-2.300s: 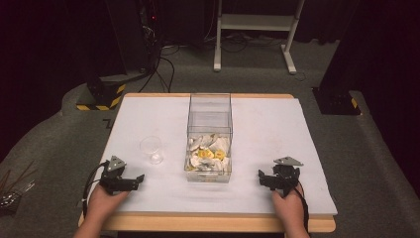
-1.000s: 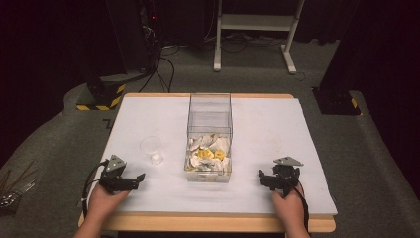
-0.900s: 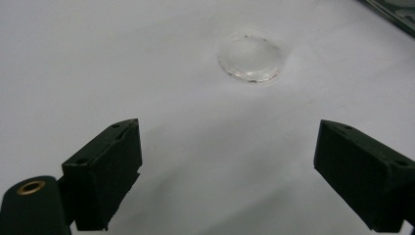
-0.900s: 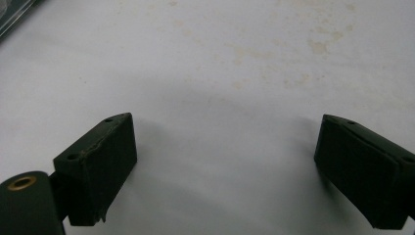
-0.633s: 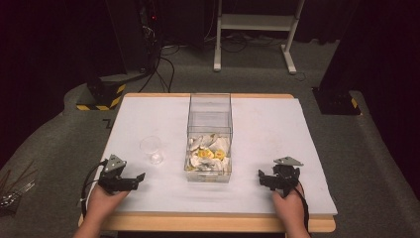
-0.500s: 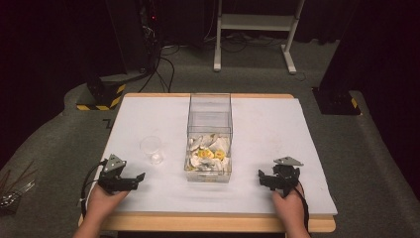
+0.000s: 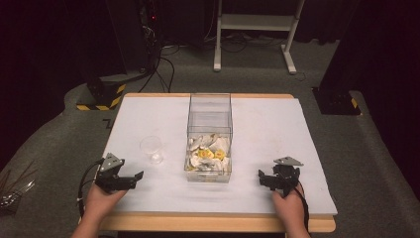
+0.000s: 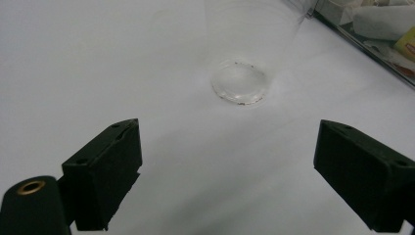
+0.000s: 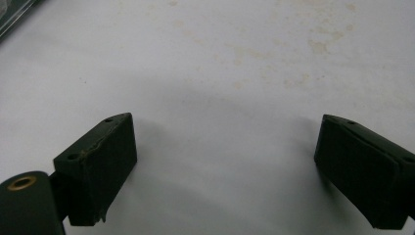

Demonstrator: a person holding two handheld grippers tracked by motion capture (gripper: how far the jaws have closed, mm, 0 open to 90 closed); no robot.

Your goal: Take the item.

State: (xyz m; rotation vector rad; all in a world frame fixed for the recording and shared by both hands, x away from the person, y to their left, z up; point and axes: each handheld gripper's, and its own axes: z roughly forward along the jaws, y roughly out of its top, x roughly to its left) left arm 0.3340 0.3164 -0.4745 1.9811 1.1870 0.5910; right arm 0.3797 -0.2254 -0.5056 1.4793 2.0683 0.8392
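1. Centrally on the white table point(image 7: 257, 129): one tall, clear, straight-walled box point(image 7: 210, 116), bottom filled with crumpled white and yellow wrappers point(image 7: 208, 151), too jumbled to count.
2. Left of box, apart from it: one clear round glass point(image 7: 151, 148), upright, base ring visible just ahead of the left tool point(image 8: 230, 166).
3. Two black tools, blocky flat-faced jaws, both spread wide, holding nothing; left tool near the front-left edge, right tool point(image 7: 271, 179) near the front-right.
4. Open white surface around both; faint yellowish stains ahead of the right tool.
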